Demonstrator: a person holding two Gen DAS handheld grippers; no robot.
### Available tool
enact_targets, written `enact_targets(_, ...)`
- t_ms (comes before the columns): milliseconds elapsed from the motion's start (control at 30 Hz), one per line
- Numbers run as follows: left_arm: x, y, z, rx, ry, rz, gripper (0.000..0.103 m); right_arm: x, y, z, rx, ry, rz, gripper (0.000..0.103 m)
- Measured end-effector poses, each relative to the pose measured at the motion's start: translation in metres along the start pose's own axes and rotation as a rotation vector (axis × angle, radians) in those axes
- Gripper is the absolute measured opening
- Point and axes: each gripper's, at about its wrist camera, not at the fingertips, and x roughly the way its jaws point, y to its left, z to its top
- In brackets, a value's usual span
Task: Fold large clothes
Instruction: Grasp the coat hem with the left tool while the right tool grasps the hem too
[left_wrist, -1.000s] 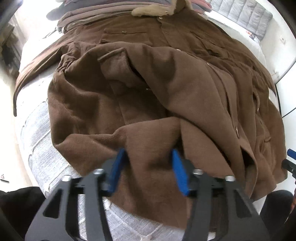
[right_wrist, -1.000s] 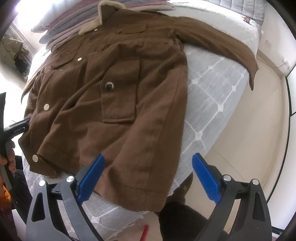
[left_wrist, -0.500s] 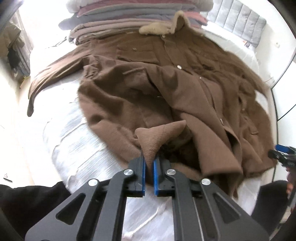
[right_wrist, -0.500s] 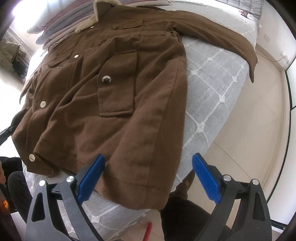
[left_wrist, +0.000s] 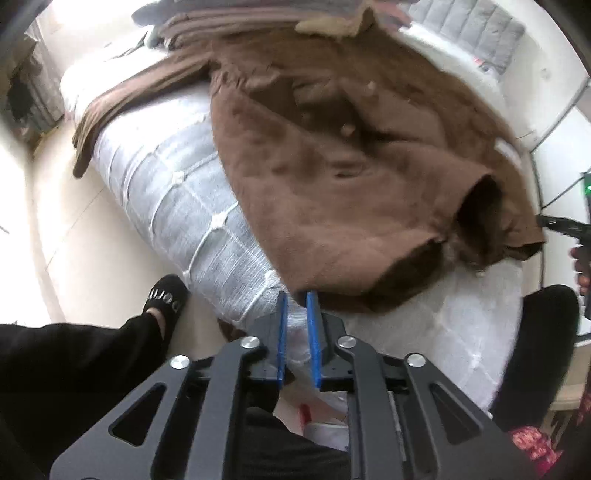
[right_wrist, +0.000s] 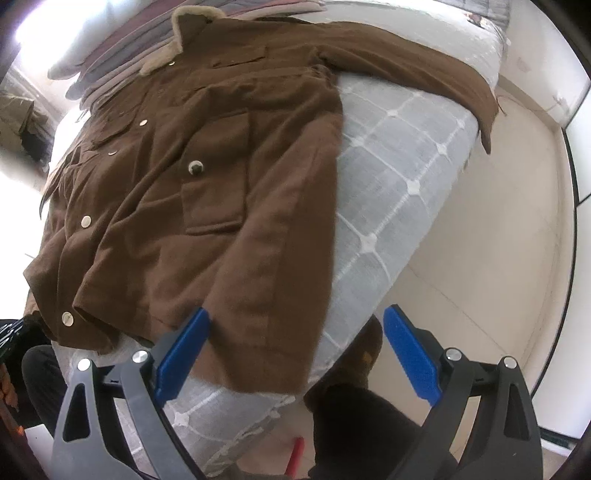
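Left wrist view: brown woollen jacket (left_wrist: 332, 177) with a pale fleece collar (left_wrist: 332, 24), spread over a bed under a light grey quilted cover with white stitching (left_wrist: 184, 206); picture blurred.
Jacket hem: near corner lying just beyond the fingertips, at the bed's near edge; dark lining showing in a fold on the right.
Left sleeve: stretched along the far left of the bed, cuff hanging over the edge.
Left gripper (left_wrist: 297, 295): black frame, blue pads, narrow gap, jaws opening; nothing visible between the pads, hem corner just past the tips, contact hard to tell.
Person: black trouser leg and black slipper with white lettering (left_wrist: 168, 299) on the pale floor beside the bed.
Right wrist view: same jacket front up, light round buttons (right_wrist: 85, 221) down the front edge, patch pocket (right_wrist: 214, 195) with a button on its flap.
Right sleeve: laid out across the far side, cuff drooping off the bed's right edge.
Right gripper (right_wrist: 295, 323): blue pads spread wide, hovering above the jacket's near right hem corner, gripping nothing.
Behind the collar: stack of folded bedding (right_wrist: 110, 51) in grey and mauve.
Floor: pale tiles (right_wrist: 498, 221) on the right.
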Motion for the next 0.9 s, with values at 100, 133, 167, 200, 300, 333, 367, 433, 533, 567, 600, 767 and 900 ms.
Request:
enact_targets(100,-0.024,0.006,0.003,-0.057,-0.089,-0.095,0.074,0.001,0.0,-0.001,0.027,0.011,0.073,0.092)
enact_targets(133,-0.023,0.008,0.007,-0.072,-0.097,-0.119,0.076,0.005,0.0,0.0,0.046,0.024,0.103,0.091)
enact_targets(167,-0.018,0.008,0.011,-0.085,-0.087,-0.126,0.076,0.012,-0.001,0.001,0.078,0.044,0.137,0.091)
enact_targets(200,-0.005,0.009,0.016,-0.112,-0.058,-0.127,0.076,0.017,-0.001,0.002,0.101,0.058,0.154,0.091)
enact_targets(300,0.033,0.009,0.025,-0.164,0.024,-0.107,0.076,0.029,0.001,0.002,0.13,0.068,0.163,0.089)
enact_targets(333,0.041,0.007,0.026,-0.169,0.041,-0.098,0.076,0.032,0.002,0.001,0.137,0.072,0.166,0.085)
enact_targets(367,0.048,0.004,0.027,-0.168,0.051,-0.095,0.076,0.034,0.003,0.001,0.143,0.076,0.17,0.084)
enact_targets(433,0.059,-0.004,0.03,-0.162,0.064,-0.095,0.076,0.038,0.004,0.0,0.145,0.077,0.167,0.08)
enact_targets(533,0.071,-0.009,0.033,-0.199,0.073,-0.107,0.076,0.043,0.006,0.002,0.172,0.085,0.162,0.074)
enact_targets(567,0.074,-0.01,0.034,-0.206,0.076,-0.103,0.076,0.044,0.007,0.003,0.183,0.088,0.158,0.073)
enact_targets(600,0.076,-0.013,0.034,-0.208,0.076,-0.097,0.073,0.045,0.009,0.003,0.184,0.089,0.151,0.069)
enact_targets(767,0.071,-0.016,0.037,-0.191,0.048,-0.097,0.023,0.039,0.012,0.001,0.169,0.083,0.148,0.042)
enact_targets(900,0.039,0.004,0.037,-0.24,-0.017,-0.138,0.013,0.008,0.014,0.004,0.129,0.024,0.171,0.014)
